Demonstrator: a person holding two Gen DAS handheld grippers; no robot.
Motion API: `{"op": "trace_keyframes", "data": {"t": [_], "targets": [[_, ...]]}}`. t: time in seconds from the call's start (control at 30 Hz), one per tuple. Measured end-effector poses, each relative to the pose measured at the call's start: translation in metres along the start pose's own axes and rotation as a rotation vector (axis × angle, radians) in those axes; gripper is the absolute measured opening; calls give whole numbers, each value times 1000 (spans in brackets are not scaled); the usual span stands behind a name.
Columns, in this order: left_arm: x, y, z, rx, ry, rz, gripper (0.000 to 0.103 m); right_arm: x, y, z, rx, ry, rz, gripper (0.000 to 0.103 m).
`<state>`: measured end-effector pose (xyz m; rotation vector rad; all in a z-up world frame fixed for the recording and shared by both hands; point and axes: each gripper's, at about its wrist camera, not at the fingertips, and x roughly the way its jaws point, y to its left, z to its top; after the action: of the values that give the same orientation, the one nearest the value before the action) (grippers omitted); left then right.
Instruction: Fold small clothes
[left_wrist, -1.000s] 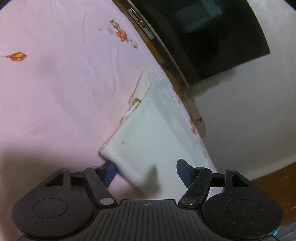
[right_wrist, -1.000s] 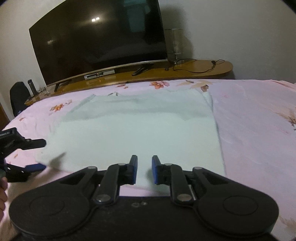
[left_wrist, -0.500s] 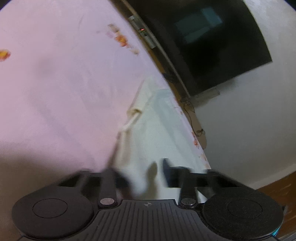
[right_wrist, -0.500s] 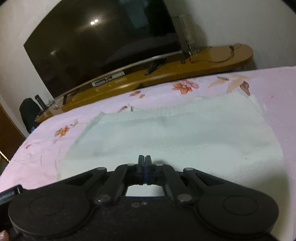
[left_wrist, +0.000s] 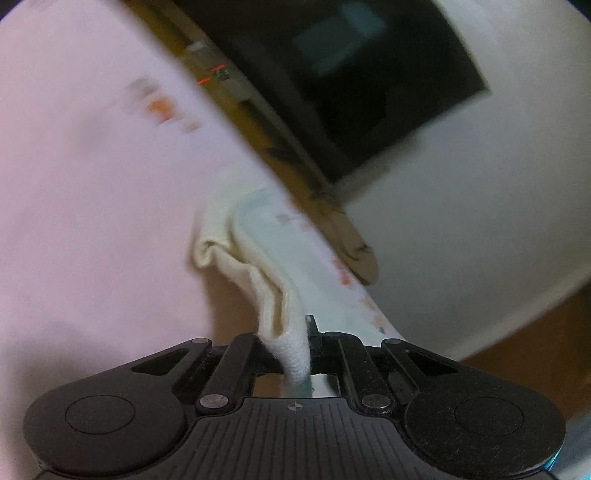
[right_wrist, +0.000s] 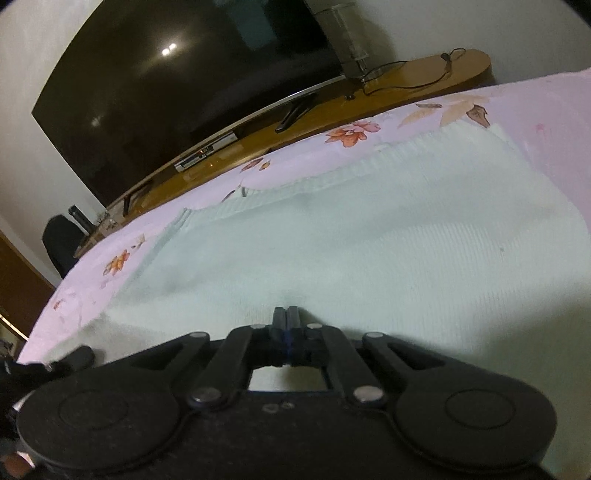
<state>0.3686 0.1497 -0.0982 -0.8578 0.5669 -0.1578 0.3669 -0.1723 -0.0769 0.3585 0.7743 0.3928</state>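
Observation:
A pale mint knitted garment (right_wrist: 369, 229) lies spread flat on the pink flowered bedsheet (right_wrist: 535, 103). My right gripper (right_wrist: 286, 319) is shut, its fingers pressed together at the garment's near edge, where the cloth dimples slightly. In the left wrist view the garment's corner (left_wrist: 258, 266) rises in a bunched fold off the sheet (left_wrist: 92, 184). My left gripper (left_wrist: 308, 332) is shut on that corner, and cloth hangs down between its fingers. A dark part of the left gripper (right_wrist: 74, 356) shows at the lower left of the right wrist view.
Beyond the bed's far edge stands a long wooden TV bench (right_wrist: 406, 81) with a large dark television (right_wrist: 184, 92), a set-top box and cables. A black chair (right_wrist: 59, 243) stands at the left. White wall and brown floor (left_wrist: 535, 332) lie past the bed's corner.
Both grippers have shut: the left one closed on the garment's corner and lifted it into a fold. The right one moved in over the near edge and closed there.

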Motion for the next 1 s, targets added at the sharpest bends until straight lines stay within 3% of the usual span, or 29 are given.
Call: {"op": "trace_keyframes", "data": {"t": [0.13, 0.27, 0.37, 0.47, 0.57, 0.6, 0.63, 0.7, 0.77, 0.83, 0.9, 1.0], "targets": [[19, -63, 17, 213, 46, -32, 7, -1, -9, 0, 56, -6, 37, 0], [51, -124, 11, 400, 160, -72, 7, -8, -21, 2, 130, -5, 65, 0], [78, -158, -14, 507, 260, -92, 7, -50, -52, 4, 224, -122, 27, 11], [112, -171, -51, 527, 368, -92, 7, -105, -101, 0, 314, -231, -1, 13], [144, -169, -87, 494, 482, -90, 7, -150, -144, -8, 377, -263, -12, 17], [146, -170, -99, 487, 512, -76, 16, -162, -154, -11, 390, -273, -16, 18], [138, -173, -106, 487, 509, -93, 40, -173, -162, -14, 400, -282, -20, 21], [100, -176, -111, 462, 470, -184, 72, -188, -170, -17, 409, -289, -25, 25], [77, -171, -91, 423, 401, -222, 73, -193, -171, -17, 414, -293, -5, 31], [60, -156, -62, 386, 324, -205, 73, -190, -165, -13, 400, -282, 33, 40], [53, -137, -34, 376, 251, -108, 73, -179, -159, -6, 380, -249, 74, 41], [65, -106, -3, 356, 251, 70, 73, -151, -144, 3, 362, -167, 125, 42]]}}
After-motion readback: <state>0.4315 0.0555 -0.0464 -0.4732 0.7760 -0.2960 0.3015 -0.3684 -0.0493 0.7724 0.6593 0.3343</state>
